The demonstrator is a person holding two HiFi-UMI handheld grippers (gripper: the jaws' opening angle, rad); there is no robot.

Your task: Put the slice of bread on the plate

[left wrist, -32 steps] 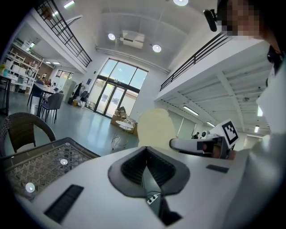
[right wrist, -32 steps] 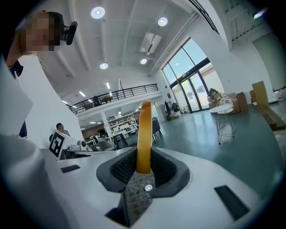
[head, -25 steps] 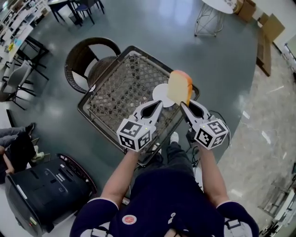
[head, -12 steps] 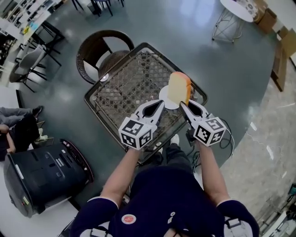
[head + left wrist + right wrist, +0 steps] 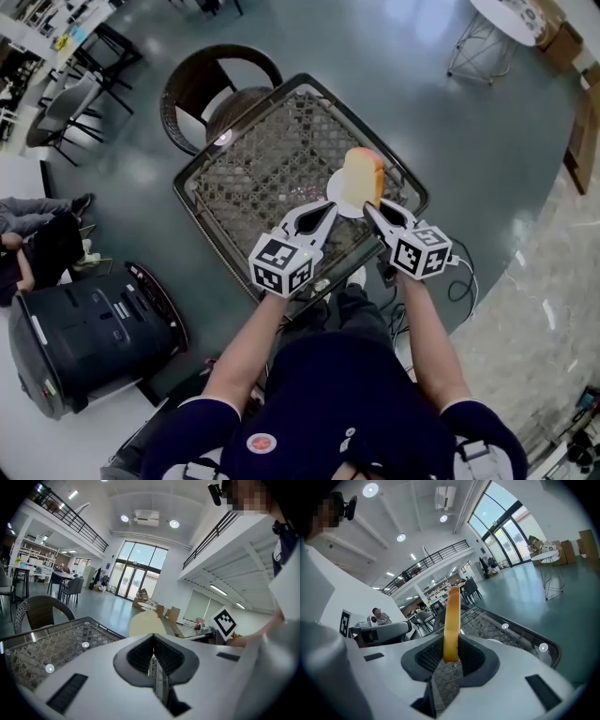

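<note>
The right gripper (image 5: 450, 652) has its jaws clamped on the bottom edge of the slice of bread (image 5: 452, 613). The slice stands upright between them, seen edge-on from behind. The left gripper (image 5: 324, 210) has its jaws pressed together with nothing in them. In its own view the slit between the pads is closed, and the pale face of the slice rises just beyond its nose.

Seen from the head, the bread is in the air over the right part of the white plate (image 5: 333, 193), upright and not lying on it. The left gripper's tip is just beside the plate's near-left edge, and the right gripper's tip is at its near-right edge. Around the plate spreads the wicker table (image 5: 253, 159), with the plate near the corner closest to the person. A wicker chair (image 5: 199, 98) stands across the table, well apart from the plate.
</note>
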